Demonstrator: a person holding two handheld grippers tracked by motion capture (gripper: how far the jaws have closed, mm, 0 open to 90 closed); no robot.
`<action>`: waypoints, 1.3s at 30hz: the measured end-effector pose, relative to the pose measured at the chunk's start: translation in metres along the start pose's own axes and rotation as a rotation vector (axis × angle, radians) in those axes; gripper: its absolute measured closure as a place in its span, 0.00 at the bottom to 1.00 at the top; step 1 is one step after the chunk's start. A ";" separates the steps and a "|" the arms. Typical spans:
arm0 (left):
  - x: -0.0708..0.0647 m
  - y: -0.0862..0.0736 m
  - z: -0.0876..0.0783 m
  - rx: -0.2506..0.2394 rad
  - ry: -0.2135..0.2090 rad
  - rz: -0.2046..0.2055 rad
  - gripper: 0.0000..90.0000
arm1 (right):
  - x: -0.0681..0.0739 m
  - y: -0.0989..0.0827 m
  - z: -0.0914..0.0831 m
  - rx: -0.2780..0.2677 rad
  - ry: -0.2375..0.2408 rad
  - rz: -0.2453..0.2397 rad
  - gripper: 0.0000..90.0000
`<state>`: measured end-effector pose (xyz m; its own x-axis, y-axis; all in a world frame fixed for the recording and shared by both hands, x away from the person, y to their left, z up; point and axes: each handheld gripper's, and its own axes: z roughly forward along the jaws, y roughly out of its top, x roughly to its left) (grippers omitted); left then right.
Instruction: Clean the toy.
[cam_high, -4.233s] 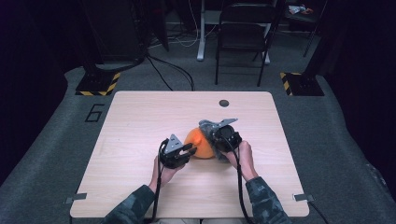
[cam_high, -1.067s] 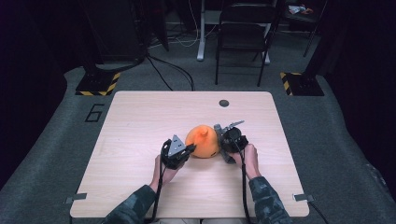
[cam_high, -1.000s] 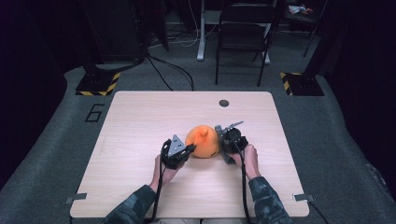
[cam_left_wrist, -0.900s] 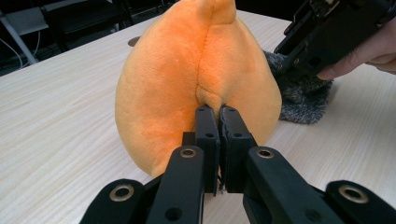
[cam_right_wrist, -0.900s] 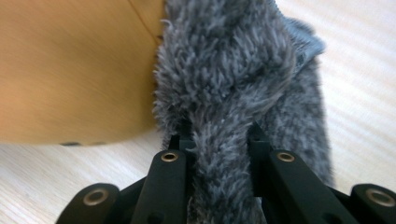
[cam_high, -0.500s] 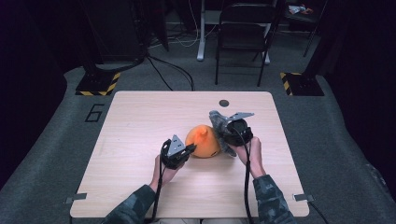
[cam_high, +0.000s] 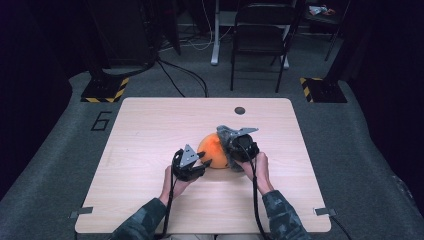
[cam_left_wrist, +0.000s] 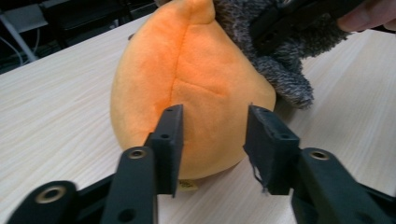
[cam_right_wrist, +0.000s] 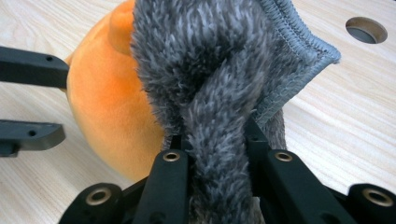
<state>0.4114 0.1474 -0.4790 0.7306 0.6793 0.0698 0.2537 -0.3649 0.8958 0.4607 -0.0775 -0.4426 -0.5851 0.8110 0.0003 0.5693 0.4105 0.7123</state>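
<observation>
Right gripper view — cloth (cam_right_wrist: 219, 93) edge pinched, tabletop (cam_right_wrist: 336, 121) beyond.

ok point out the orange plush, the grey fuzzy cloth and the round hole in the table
orange plush (cam_left_wrist: 187, 79), left gripper view, on its seamed front.
grey fuzzy cloth (cam_right_wrist: 219, 93), right gripper view, on the bunched fold above the fingers.
round hole (cam_high: 240, 110), high view, on the dark opening near the table's far edge.

Wooden table (cam_high: 150, 130), folding chair (cam_high: 260, 30), floor cables (cam_high: 185, 75)
</observation>
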 end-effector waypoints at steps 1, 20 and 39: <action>0.001 0.000 -0.001 0.005 0.008 -0.001 0.60 | 0.000 0.000 0.000 0.004 -0.005 -0.005 0.86; 0.015 -0.007 0.004 -0.022 0.029 -0.124 0.54 | -0.010 -0.007 0.003 0.033 -0.007 0.021 0.86; -0.005 0.012 -0.003 -0.070 0.076 0.038 0.93 | 0.023 0.026 -0.052 -0.022 -0.040 -0.098 0.86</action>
<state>0.4091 0.1413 -0.4676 0.6880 0.7131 0.1345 0.1802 -0.3474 0.9202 0.4321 -0.0696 -0.3873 -0.6137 0.7834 -0.0982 0.4973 0.4801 0.7227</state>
